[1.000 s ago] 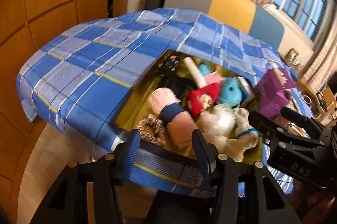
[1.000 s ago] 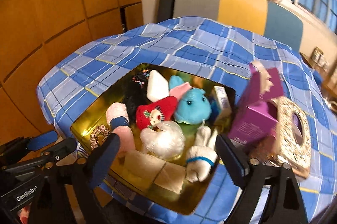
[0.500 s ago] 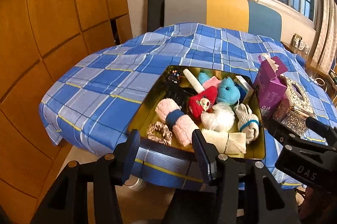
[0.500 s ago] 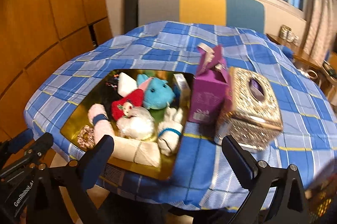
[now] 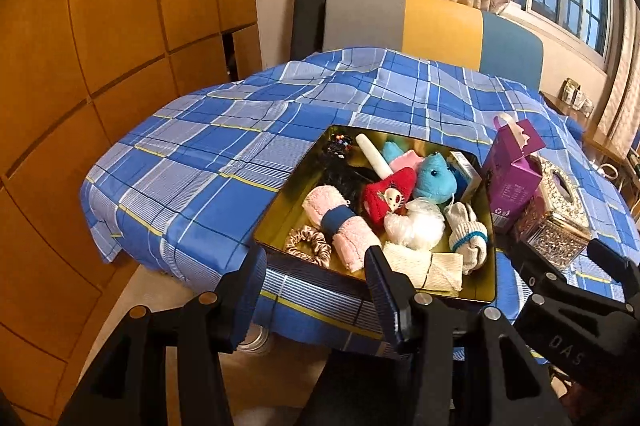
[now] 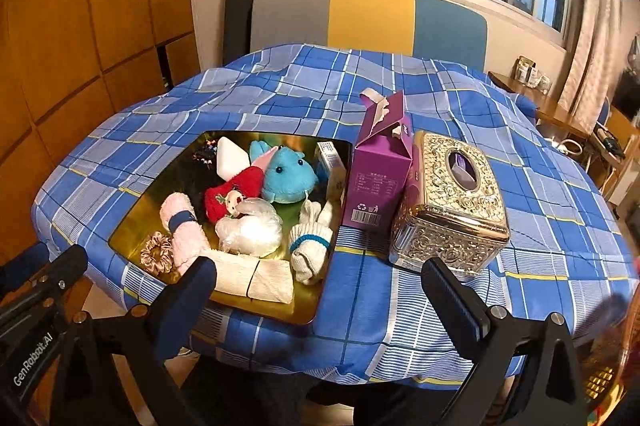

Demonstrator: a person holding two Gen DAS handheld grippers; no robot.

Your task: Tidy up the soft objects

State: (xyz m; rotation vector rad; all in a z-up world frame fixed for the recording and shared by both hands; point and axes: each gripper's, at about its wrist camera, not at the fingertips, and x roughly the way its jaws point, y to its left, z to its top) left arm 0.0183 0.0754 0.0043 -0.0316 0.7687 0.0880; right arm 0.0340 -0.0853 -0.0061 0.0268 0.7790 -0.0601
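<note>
Two empty grippers, left gripper (image 5: 316,284) jaws parted, right gripper (image 6: 320,296) jaws spread wide, glossy gold tray (image 6: 132,226) of plush toys.

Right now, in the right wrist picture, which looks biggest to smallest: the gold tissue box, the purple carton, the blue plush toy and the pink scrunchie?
1. gold tissue box
2. purple carton, looking nearly as big; the box sits a bit nearer the camera, so this order is unsure
3. blue plush toy
4. pink scrunchie

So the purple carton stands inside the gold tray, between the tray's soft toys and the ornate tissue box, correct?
Not quite. The purple carton stands on the checked cloth outside the gold tray, beside its right edge. It is indeed between the soft toys and the ornate tissue box, as the right wrist view shows.
</note>
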